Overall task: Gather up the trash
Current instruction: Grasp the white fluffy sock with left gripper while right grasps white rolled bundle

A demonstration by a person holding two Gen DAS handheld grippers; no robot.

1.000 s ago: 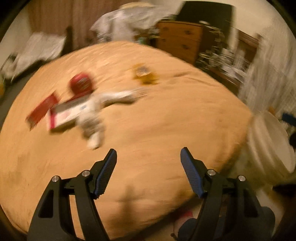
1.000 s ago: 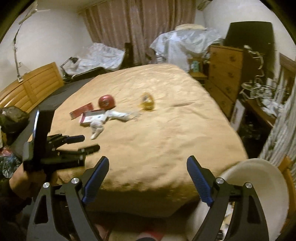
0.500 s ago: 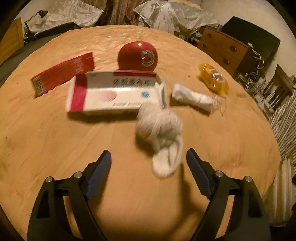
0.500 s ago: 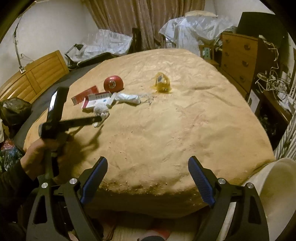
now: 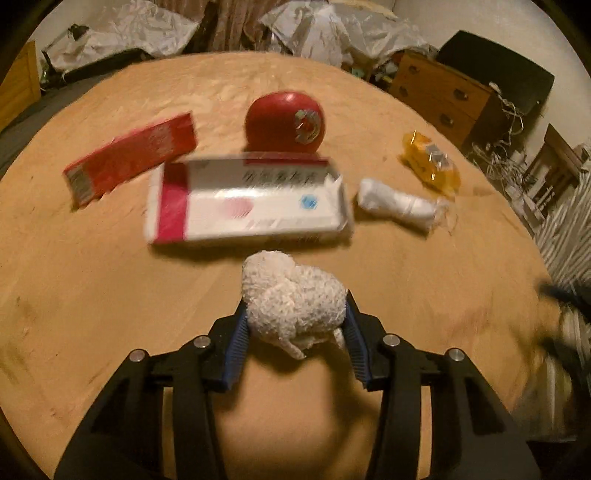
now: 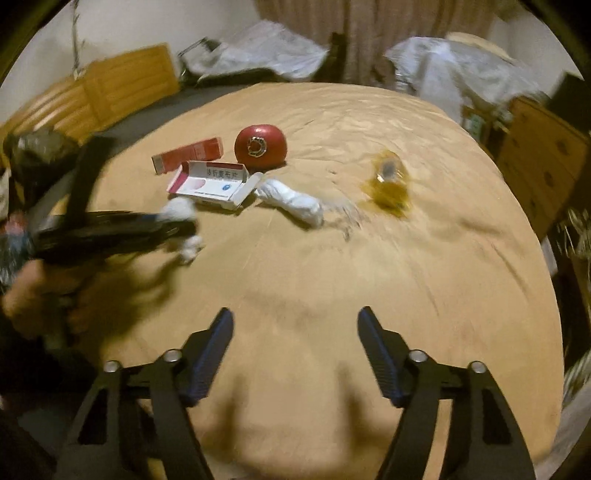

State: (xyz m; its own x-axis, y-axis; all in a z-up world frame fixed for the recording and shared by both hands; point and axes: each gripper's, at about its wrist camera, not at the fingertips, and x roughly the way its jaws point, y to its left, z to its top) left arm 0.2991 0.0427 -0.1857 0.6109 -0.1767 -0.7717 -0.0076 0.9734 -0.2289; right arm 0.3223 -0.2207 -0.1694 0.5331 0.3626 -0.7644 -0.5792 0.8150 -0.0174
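My left gripper [image 5: 293,325] is shut on a crumpled white wad of tissue [image 5: 291,299] just above the tan bed cover [image 5: 110,295]; it also shows in the right wrist view [image 6: 181,229]. Beyond it lie a white and red medicine box [image 5: 243,199], a flat red box [image 5: 129,158], a red round object [image 5: 284,122], a rolled white wrapper [image 5: 397,205] and a yellow wrapper [image 5: 430,164]. My right gripper [image 6: 295,339] is open and empty over the bed's near part, well short of the rolled wrapper [image 6: 291,201] and yellow wrapper [image 6: 388,181].
A wooden dresser [image 5: 439,96] stands past the bed's right side. Crumpled plastic sheets [image 5: 332,29] lie behind the bed. A wooden headboard [image 6: 122,88] is at the left. The bed edge drops off on the right.
My left gripper moved forward and closed on the white wad, which lay free between the open fingers before. My right gripper moved forward over the bed, still open.
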